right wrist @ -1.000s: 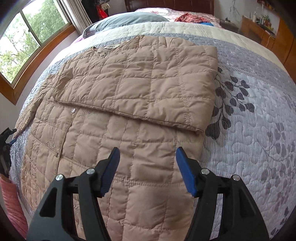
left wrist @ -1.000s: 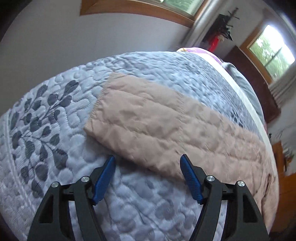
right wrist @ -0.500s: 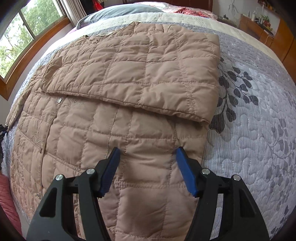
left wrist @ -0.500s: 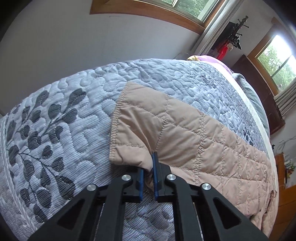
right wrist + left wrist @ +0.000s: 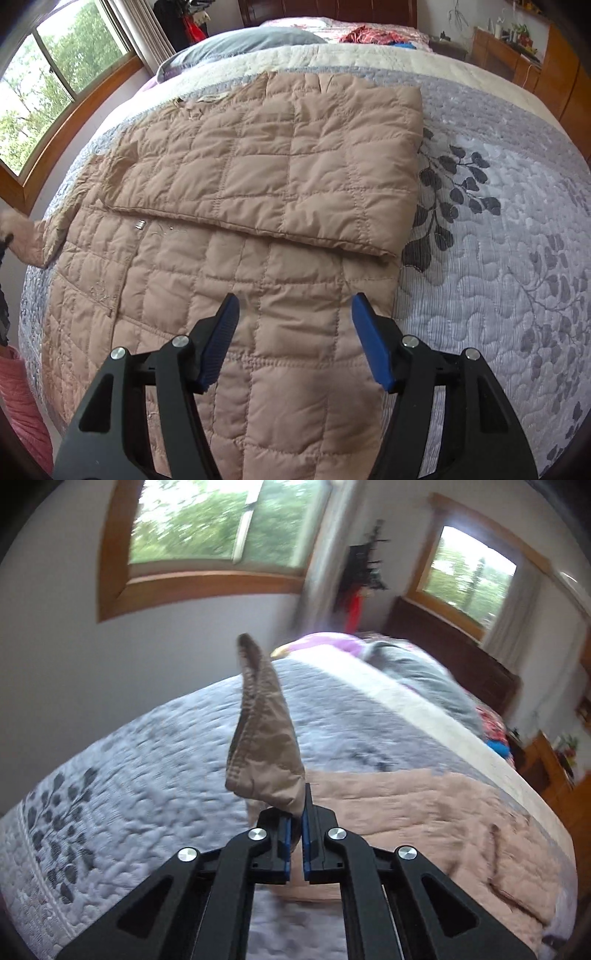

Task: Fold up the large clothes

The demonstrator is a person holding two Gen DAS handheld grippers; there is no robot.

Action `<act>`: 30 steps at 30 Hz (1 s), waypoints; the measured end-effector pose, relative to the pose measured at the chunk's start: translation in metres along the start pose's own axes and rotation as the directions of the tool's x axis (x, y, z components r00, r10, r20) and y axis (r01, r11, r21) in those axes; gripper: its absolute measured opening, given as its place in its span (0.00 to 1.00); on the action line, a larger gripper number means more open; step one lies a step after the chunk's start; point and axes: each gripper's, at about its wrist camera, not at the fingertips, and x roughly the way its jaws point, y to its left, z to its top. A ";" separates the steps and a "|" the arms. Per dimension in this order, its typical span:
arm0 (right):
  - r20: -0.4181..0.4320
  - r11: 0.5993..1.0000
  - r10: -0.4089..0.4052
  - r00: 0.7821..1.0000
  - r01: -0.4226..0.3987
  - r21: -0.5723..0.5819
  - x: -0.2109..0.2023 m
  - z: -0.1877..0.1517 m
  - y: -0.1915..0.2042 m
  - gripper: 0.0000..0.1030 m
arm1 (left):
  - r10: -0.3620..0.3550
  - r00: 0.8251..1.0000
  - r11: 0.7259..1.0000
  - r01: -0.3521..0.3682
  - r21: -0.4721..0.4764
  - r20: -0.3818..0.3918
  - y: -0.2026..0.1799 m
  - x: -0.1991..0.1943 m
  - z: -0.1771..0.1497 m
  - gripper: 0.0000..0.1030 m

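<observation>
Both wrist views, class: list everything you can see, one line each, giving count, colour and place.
Quilted jacket: one, tan, spread on the bed, one side folded over; sleeve end lifted.
Bedspread: one, grey with dark leaf print, under the jacket.
Pillow: one, grey, head of bed.
Windows: two, wood-framed, on the walls.
Headboard: one, dark wood.
Left gripper: black with blue pads, shut on the sleeve end.
Right gripper: black with blue pads, open above the jacket.
</observation>
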 end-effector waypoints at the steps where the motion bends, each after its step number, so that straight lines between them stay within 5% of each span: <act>1: 0.002 1.000 0.000 1.000 0.000 -0.003 -0.002 -0.001 0.001 0.61 | -0.034 0.999 0.999 0.034 0.039 0.001 -0.024 -0.002 -0.002 0.04; 10: 0.012 1.000 0.001 1.000 -0.001 -0.002 -0.007 -0.009 -0.002 0.61 | -0.192 0.976 0.926 0.216 0.309 -0.107 -0.185 0.016 -0.053 0.03; 21: 0.003 1.000 0.006 1.000 -0.006 0.009 -0.002 -0.012 -0.008 0.61 | -0.220 0.940 0.838 0.319 0.442 -0.262 -0.290 0.049 -0.118 0.04; 23: 0.000 1.000 0.006 1.000 -0.006 0.012 -0.001 -0.011 -0.009 0.61 | -0.222 0.917 0.812 0.361 0.459 -0.331 -0.298 0.061 -0.128 0.07; 27: 0.005 1.000 0.012 1.000 -0.012 0.002 -0.003 -0.006 -0.003 0.61 | -0.262 0.864 0.765 0.457 0.453 -0.430 -0.297 0.061 -0.138 0.31; 30: 0.013 1.000 0.020 1.000 -0.020 -0.024 -0.007 0.001 0.009 0.61 | -0.359 0.801 0.733 0.560 0.387 -0.479 -0.274 0.038 -0.131 0.46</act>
